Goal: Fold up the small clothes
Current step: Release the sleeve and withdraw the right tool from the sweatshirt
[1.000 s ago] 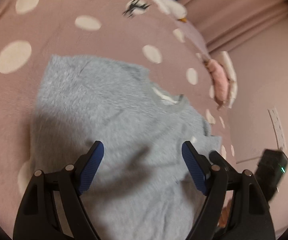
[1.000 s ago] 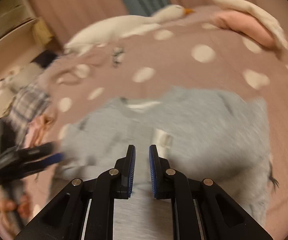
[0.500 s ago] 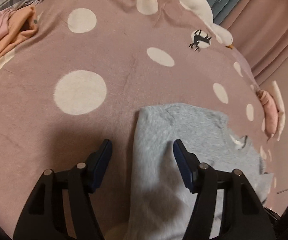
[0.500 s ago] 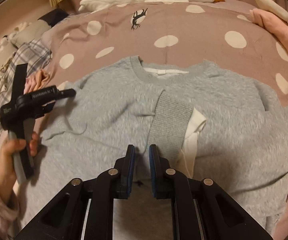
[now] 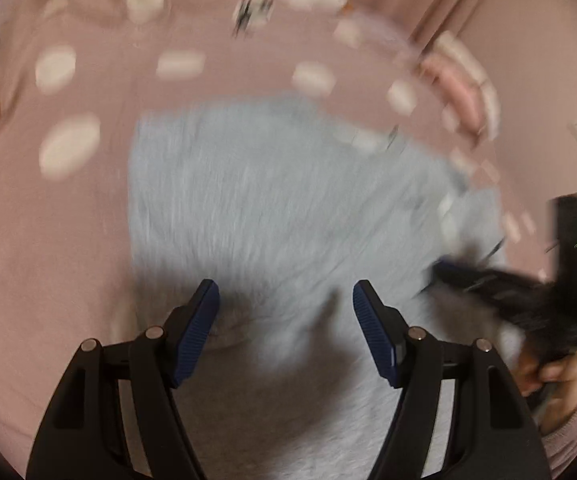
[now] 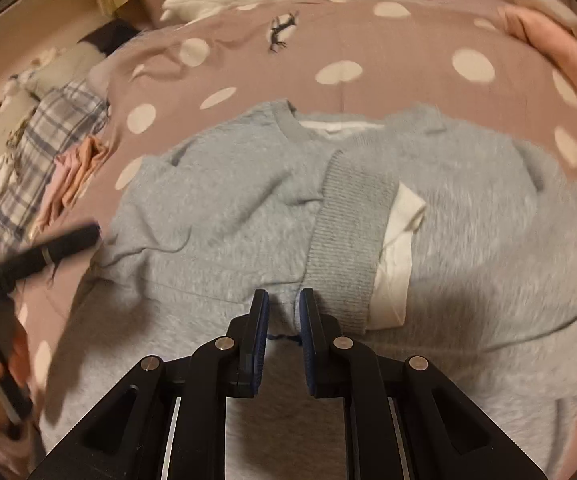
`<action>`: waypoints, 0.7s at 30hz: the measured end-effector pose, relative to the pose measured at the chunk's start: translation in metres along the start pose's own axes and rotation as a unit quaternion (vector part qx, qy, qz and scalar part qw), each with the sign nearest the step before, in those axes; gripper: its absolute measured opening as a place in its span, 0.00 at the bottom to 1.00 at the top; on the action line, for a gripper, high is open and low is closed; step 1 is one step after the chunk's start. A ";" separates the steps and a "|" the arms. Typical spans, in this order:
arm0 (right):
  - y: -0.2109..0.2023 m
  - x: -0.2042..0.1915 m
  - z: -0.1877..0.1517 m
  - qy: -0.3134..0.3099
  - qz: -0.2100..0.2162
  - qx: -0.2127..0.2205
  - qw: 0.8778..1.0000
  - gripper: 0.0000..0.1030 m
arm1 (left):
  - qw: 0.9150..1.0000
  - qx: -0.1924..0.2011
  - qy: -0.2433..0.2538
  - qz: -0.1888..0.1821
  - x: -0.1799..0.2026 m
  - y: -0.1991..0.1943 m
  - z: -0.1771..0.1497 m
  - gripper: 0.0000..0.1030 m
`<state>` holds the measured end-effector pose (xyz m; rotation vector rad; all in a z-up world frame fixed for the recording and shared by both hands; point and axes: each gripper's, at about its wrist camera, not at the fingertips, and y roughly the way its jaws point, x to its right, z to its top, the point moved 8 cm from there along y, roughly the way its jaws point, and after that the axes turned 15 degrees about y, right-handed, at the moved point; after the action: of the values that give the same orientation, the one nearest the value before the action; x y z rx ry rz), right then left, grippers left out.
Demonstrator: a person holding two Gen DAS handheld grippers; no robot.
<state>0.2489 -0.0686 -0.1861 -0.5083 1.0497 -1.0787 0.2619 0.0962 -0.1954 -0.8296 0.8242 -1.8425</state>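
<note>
Pale grey-blue fuzzy sweater [image 6: 224,216] lies flat, neck opening toward the top of the right wrist frame, filling centre and lower frame on the pink white-dotted bedspread [image 6: 408,92]. One sleeve is folded inward across the chest; its ribbed grey cuff [image 6: 348,240] runs from upper centre down to just right of centre, with a white inner layer [image 6: 398,252] showing along its right edge and a white strip at the collar. In the left wrist frame the sweater [image 5: 280,200] is motion-blurred, occupying centre to lower right.
</note>
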 end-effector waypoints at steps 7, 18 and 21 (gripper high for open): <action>-0.064 0.017 -0.027 0.012 0.002 0.022 1.000 0.27 | 0.998 0.039 -0.029 -0.032 0.006 -0.045 -0.024 0.78; -0.137 0.120 -0.081 0.141 -0.008 0.042 0.989 0.48 | 0.990 0.055 -0.113 -0.067 -0.005 -0.104 -0.114 0.98; -0.138 0.142 -0.090 0.170 -0.027 0.046 0.984 0.48 | 0.988 0.044 -0.125 -0.081 0.003 -0.101 -0.125 0.98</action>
<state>0.1183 -0.2419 -0.1822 -0.2832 1.2815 -1.2859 0.1116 0.1528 -0.1811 -1.0702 0.5268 -1.8527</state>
